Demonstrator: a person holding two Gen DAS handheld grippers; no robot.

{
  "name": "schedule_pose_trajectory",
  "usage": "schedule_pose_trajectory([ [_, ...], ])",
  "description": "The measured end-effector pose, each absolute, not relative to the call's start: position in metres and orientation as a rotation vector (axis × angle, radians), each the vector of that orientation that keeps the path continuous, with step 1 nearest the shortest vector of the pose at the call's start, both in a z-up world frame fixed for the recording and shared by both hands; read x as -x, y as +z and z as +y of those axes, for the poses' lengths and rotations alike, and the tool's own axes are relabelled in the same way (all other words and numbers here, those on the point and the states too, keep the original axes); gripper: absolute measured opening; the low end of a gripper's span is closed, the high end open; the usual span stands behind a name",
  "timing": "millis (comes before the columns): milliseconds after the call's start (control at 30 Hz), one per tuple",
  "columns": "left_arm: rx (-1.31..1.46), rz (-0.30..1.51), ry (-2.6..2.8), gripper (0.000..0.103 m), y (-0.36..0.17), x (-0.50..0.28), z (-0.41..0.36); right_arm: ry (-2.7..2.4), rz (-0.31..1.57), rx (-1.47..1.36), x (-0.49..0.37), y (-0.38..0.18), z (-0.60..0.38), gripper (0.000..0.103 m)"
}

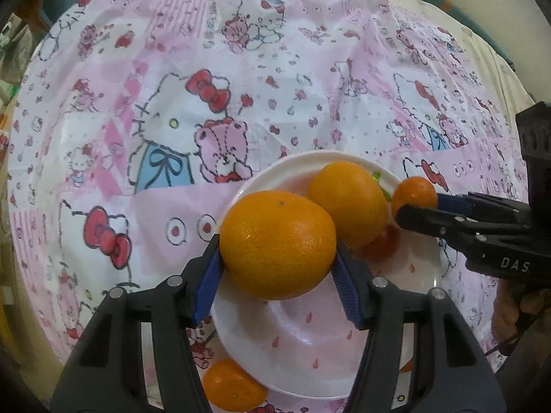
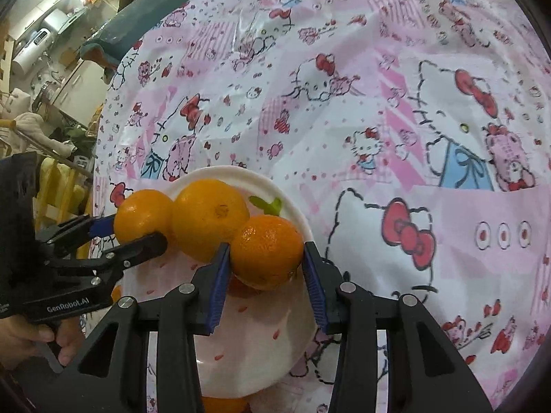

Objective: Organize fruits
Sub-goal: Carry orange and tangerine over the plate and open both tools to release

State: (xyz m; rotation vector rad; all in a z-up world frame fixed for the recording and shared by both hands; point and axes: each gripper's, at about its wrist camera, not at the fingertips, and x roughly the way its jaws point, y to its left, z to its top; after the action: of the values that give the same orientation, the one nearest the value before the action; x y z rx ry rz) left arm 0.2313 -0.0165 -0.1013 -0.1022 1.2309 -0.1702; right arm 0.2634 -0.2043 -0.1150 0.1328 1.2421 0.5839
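My left gripper (image 1: 278, 262) is shut on a large orange (image 1: 277, 243) and holds it over the white plate (image 1: 303, 340). My right gripper (image 2: 267, 264) is shut on a smaller orange (image 2: 267, 252) over the same plate (image 2: 255, 354). A third orange (image 1: 347, 203) rests on the plate between the two held ones; it also shows in the right wrist view (image 2: 210, 218). The right gripper with its orange (image 1: 415, 194) shows at the plate's right rim in the left wrist view. The left gripper's orange (image 2: 143, 215) shows at the plate's left rim in the right wrist view.
Another orange (image 1: 234, 387) lies on the pink Hello Kitty tablecloth (image 1: 172, 69) beside the plate's near edge. Something red (image 1: 384, 241) lies on the plate under the oranges. A teal chair back (image 2: 131, 31) and room clutter lie beyond the table's far left edge.
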Motion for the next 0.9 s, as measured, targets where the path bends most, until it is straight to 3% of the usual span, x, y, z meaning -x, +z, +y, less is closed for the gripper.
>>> schedule_pose_trajectory([
  [367,0.072,1.239,-0.165,0.059,-0.103,-0.229,-0.022,0.579,1.251,-0.128,-0.264,-0.115,-0.202,0.046],
  [400,0.07,1.241,-0.167,0.059,-0.103,-0.23,-0.023,0.585,1.25,-0.134,-0.263,-0.115,-0.202,0.048],
  [467,0.07,1.246,-0.171,0.059,-0.104,-0.23,-0.023,0.61,1.25,-0.164,-0.263,-0.114,-0.202,0.063],
  [533,0.055,1.25,-0.17,0.06,-0.105,-0.23,-0.025,0.602,1.234,-0.163,-0.262,-0.111,-0.203,0.067],
  [600,0.046,1.251,-0.177,0.065,-0.106,-0.229,-0.027,0.6,1.231,-0.163,-0.262,-0.109,-0.204,0.067],
  [667,0.046,1.257,-0.19,0.079,-0.106,-0.229,-0.03,0.592,1.237,-0.187,-0.263,-0.111,-0.207,0.067],
  [900,0.001,1.233,-0.182,0.08,-0.1,-0.225,-0.036,0.556,1.223,-0.251,-0.268,-0.106,-0.223,0.067],
])
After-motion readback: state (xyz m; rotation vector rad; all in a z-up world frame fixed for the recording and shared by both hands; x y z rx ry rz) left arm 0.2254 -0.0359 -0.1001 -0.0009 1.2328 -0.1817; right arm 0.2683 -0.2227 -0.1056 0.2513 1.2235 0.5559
